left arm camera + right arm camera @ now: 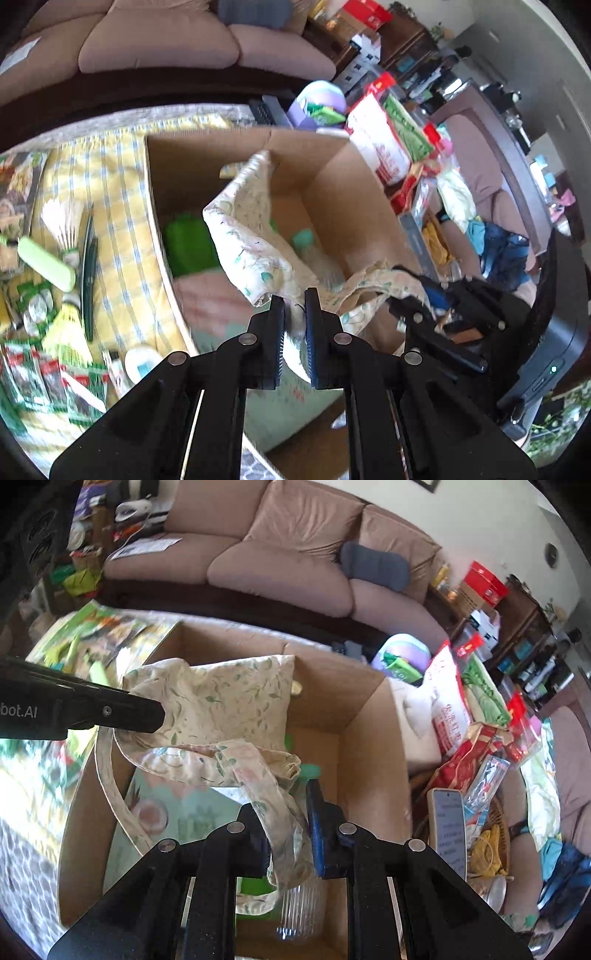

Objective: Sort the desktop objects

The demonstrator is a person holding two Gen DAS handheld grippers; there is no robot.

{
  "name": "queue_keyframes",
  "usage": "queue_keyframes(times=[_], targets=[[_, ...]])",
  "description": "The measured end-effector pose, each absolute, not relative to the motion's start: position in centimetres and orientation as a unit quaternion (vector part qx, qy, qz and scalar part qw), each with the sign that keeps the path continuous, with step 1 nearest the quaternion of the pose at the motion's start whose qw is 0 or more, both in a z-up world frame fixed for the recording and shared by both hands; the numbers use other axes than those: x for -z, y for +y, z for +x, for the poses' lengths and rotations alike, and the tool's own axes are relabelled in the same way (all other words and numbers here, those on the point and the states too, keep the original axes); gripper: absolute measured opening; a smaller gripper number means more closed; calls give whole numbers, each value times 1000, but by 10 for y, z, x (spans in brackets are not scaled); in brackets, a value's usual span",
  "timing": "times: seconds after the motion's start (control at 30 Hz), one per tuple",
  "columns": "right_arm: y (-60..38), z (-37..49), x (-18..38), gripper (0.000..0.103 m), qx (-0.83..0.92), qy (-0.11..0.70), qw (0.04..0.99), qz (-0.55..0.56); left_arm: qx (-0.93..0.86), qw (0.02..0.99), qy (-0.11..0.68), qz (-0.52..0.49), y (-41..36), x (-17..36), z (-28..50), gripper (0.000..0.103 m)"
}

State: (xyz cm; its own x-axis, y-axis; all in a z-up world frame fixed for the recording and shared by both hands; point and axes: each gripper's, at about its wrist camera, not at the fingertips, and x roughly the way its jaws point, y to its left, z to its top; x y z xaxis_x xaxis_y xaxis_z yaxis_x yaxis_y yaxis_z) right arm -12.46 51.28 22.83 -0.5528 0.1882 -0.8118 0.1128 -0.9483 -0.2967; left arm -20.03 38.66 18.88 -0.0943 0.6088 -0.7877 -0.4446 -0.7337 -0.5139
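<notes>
A cream floral cloth bag [251, 229] hangs over an open cardboard box [207, 162]. My left gripper [295, 314] is shut on one edge of the bag. In the right wrist view the bag [221, 701] spreads above the box [362, 738], and its strap [284, 812] runs between the pads of my right gripper [284, 805], which is shut on it. The left gripper [147, 714] enters that view from the left and pinches the bag's corner. The right gripper [413, 295] shows at the bag's right end in the left wrist view.
The box holds a ribbed glass jar [303, 904], a green object [188, 247] and a pale printed card [177, 812]. Shuttlecocks [62, 225], a green case [46, 262] and packets lie left of it on yellow checked cloth. A phone [448, 830] and snack bags [447, 705] crowd the right. A sofa [280, 572] stands behind.
</notes>
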Motion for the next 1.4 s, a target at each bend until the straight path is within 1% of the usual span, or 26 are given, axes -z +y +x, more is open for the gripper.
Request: queue_keyframes(times=[0.13, 0.17, 0.2, 0.23, 0.33, 0.37, 0.4, 0.43, 0.47, 0.5, 0.53, 0.57, 0.67, 0.77, 0.87, 0.9, 0.93, 1.0, 1.03, 1.1, 1.23, 1.3, 1.4], targets=[[504, -105, -217, 15, -852, -195, 5, -486, -719, 355, -75, -593, 373, -175, -166, 11], [501, -99, -213, 14, -846, -210, 2, -490, -714, 355, -73, -599, 371, -172, -157, 12], [499, -94, -209, 13, -840, -227, 0, -493, -710, 355, -74, -604, 370, -170, -149, 18], [497, -90, -205, 13, -833, -242, -1, -497, -706, 356, -72, -608, 368, -169, -140, 20], [495, -81, -193, 13, -815, -262, -5, -516, -703, 365, -59, -608, 362, -176, -119, 22], [496, -79, -190, 14, -811, -265, -6, -522, -702, 368, -59, -606, 359, -181, -115, 27], [497, -76, -187, 17, -807, -268, -8, -527, -704, 369, -59, -604, 355, -186, -112, 31], [497, -74, -185, 22, -803, -268, -12, -532, -708, 369, -59, -599, 351, -194, -111, 33], [498, -72, -182, 43, -797, -267, -17, -542, -711, 371, -58, -594, 348, -202, -111, 35], [499, -70, -181, 68, -791, -265, -24, -552, -717, 371, -57, -588, 346, -209, -113, 35], [500, -68, -181, 77, -787, -259, -32, -559, -723, 369, -58, -581, 345, -217, -116, 35], [501, -64, -185, 81, -788, -245, -43, -564, -727, 369, -60, -576, 344, -223, -120, 35], [513, -61, -204, 81, -802, -168, -69, -570, -736, 365, -75, -566, 339, -234, -133, 35], [536, -66, -227, 81, -827, -89, -37, -554, -738, 363, -83, -563, 336, -236, -142, 35], [547, -73, -237, 81, -841, -46, -16, -538, -745, 361, -60, -559, 337, -233, -141, 36], [547, -76, -239, 81, -845, -34, -15, -534, -747, 361, -48, -556, 337, -233, -139, 40], [546, -79, -239, 81, -847, -25, -16, -531, -753, 360, -31, -550, 337, -234, -135, 42], [541, -84, -236, 81, -848, -9, -13, -529, -769, 355, 9, -531, 338, -236, -126, 52], [538, -86, -235, 81, -849, -6, -12, -529, -776, 352, 27, -523, 338, -237, -121, 54], [531, -87, -233, 81, -851, 5, -11, -525, -784, 345, 48, -514, 336, -236, -114, 66], [523, -82, -227, 81, -851, 25, -1, -524, -784, 338, 48, -518, 331, -233, -106, 67], [519, -77, -227, 81, -853, 26, 6, -522, -784, 340, 43, -519, 330, -233, -103, 77], [514, -71, -230, 81, -856, 24, 15, -516, -785, 340, 43, -516, 328, -235, -97, 78]])
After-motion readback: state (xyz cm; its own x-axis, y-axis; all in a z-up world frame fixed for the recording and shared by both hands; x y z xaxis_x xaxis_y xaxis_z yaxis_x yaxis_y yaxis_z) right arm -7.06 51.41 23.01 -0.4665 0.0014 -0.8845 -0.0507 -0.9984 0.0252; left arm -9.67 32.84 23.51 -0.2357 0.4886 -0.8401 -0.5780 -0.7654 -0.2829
